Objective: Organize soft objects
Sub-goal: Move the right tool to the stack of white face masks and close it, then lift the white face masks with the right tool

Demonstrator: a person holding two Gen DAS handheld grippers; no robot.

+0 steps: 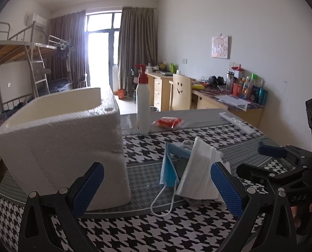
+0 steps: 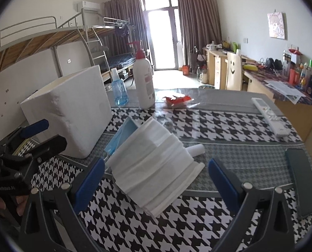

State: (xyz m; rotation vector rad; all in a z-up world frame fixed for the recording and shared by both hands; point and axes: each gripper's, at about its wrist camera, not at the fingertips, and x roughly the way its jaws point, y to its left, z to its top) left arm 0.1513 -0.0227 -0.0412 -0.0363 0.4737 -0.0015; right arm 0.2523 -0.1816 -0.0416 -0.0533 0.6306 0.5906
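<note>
Left hand-held gripper (image 1: pixel 156 187): low over the surface, jaws spread wide, nothing between them; right blue pad (image 1: pixel 226 189) just beside the white mask, cannot tell whether touching.
Right hand-held gripper (image 2: pixel 156 180): also spread wide and empty, white mask lying ahead between the 2 fingers, no contact seen.
White mask (image 2: pixel 154 168): pleated, partly propped up, resting on the houndstooth surface (image 2: pixel 208 220), leaning against the blue mask.
Blue mask (image 1: pixel 169 168): behind and left of the white mask, folded, tilted up on edge; white ear loop (image 1: pixel 162 201) trailing toward the left wrist camera.
Paper roll (image 2: pixel 195 149): small, white, just right of the white mask on the grey band.
Phone (image 2: pixel 301 182): dark, flat, near the right edge of the surface.
Foam box (image 1: pixel 59 147): white, open top, standing left of the masks, close to the blue mask.
Remote (image 2: pixel 269 116): white, lying further back on the right.
Red packet (image 2: pixel 177 100): in clear wrap, beyond the masks.
White bottle (image 2: pixel 144 82): red pump top, upright, just left of the packet.
Blue bottle (image 2: pixel 118 89): clear spray type, upright, between foam box and white bottle.
Background: bunk bed (image 2: pixel 40 40) at left, desk (image 2: pixel 281 88) along the right wall, curtained glass door (image 2: pixel 162 40) far back.
</note>
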